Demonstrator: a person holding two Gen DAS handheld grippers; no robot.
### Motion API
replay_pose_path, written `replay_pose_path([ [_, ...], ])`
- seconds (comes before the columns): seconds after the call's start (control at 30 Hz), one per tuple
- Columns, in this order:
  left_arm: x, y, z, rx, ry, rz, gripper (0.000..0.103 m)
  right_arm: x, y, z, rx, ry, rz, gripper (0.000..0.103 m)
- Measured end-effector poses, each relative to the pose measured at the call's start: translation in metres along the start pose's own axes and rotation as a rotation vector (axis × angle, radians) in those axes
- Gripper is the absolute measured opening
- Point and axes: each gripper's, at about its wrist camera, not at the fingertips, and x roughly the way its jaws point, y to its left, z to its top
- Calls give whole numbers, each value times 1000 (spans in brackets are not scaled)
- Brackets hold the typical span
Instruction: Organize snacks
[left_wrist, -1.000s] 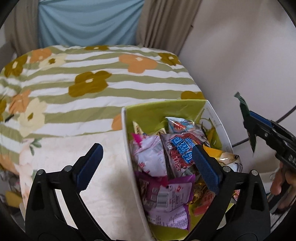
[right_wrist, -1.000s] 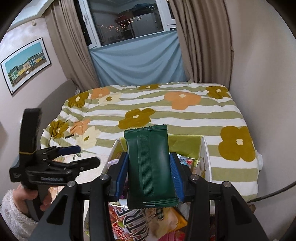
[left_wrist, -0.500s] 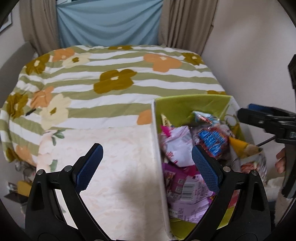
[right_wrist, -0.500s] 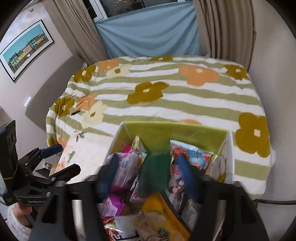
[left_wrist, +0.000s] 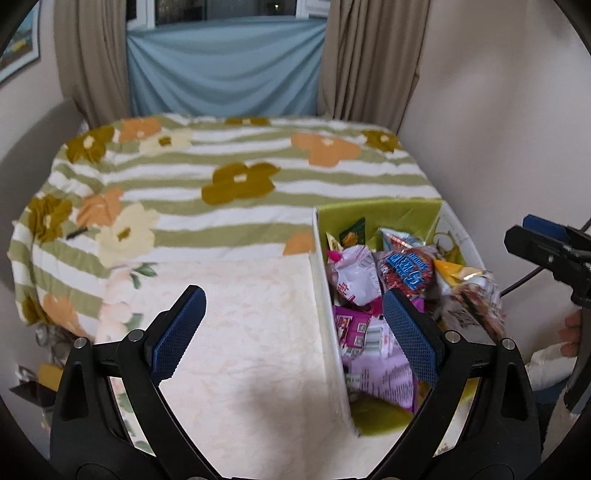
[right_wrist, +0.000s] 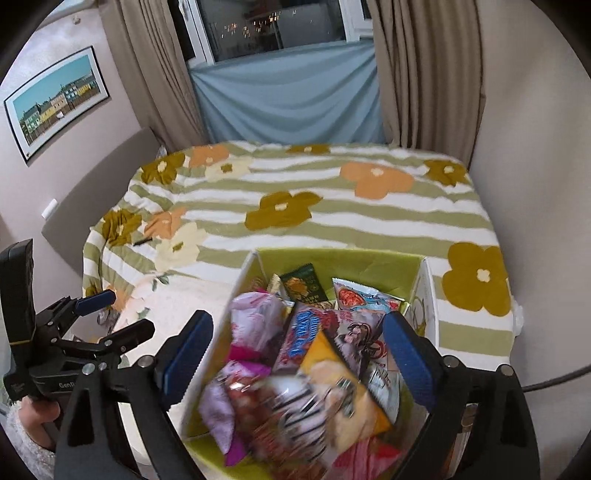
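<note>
Bedding fills most of both views: a striped green-and-white bedspread (left_wrist: 229, 192) with brown, orange and cream flowers, running back to tan curtains (right_wrist: 424, 74) and a blue cloth (right_wrist: 288, 96) hung under the window. Near me lies a pale cream pad (left_wrist: 236, 332), and just to its right stands the snack box (right_wrist: 428, 295), white outside and lime green inside, its left wall touching the pad's edge.

Packets crowd the box. Pink and purple wrappers (left_wrist: 369, 347) pile along the left side, a red-and-blue bag (left_wrist: 406, 273) sits in the middle, and a yellow pouch (right_wrist: 343, 376) lies nearest my right gripper. At the far wall the dark green packet (right_wrist: 303, 284) stands upright, its printed face toward me, wedged between a gold wrapper on its left and a red-and-white bag (right_wrist: 364, 297) on its right.

A second ago that green packet was clamped between my right fingers, high above the box. Now it sits in the box, and those fingers have let go.

My right gripper (right_wrist: 295, 354) hovers over the near end of the box, blue pads spread wide with nothing between them, tilted down at the packets. My left gripper (left_wrist: 295, 328) hangs over the cream pad and the box's left wall, its pads also wide apart and holding nothing; my left hand (right_wrist: 37, 417) grips its handle at the lower left of the right wrist view.
</note>
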Motion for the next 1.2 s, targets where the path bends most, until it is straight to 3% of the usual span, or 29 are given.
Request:
replay_pose_path([
  [0.2, -85, 16, -23, 6, -117, 30, 96, -63, 47, -31, 18, -101, -43, 92],
  [0.3, -124, 25, -42, 7, -165, 43, 103, -94, 71, -54, 36, -144, -77, 92],
  [0.33, -135, 26, -49, 8, -179, 52, 103, -102, 77, -62, 44, -153, -85, 93],
  [0.37, -147, 28, -58, 12, -191, 59, 103, -108, 82, -69, 48, -158, -92, 102],
  [0.53, -190, 37, -100, 15, -223, 77, 103, -136, 108, -106, 66, -181, -162, 103],
  [0.73, -211, 44, -140, 2, -232, 110, 103, -157, 131, -142, 60, -221, -270, 103],
  [0.83, -219, 46, -153, -3, -241, 122, 103, -161, 137, -152, 63, -228, -281, 103],
  [1.2, -230, 49, -155, 8, -274, 120, 103, -174, 147, -167, 71, -250, -291, 103],
])
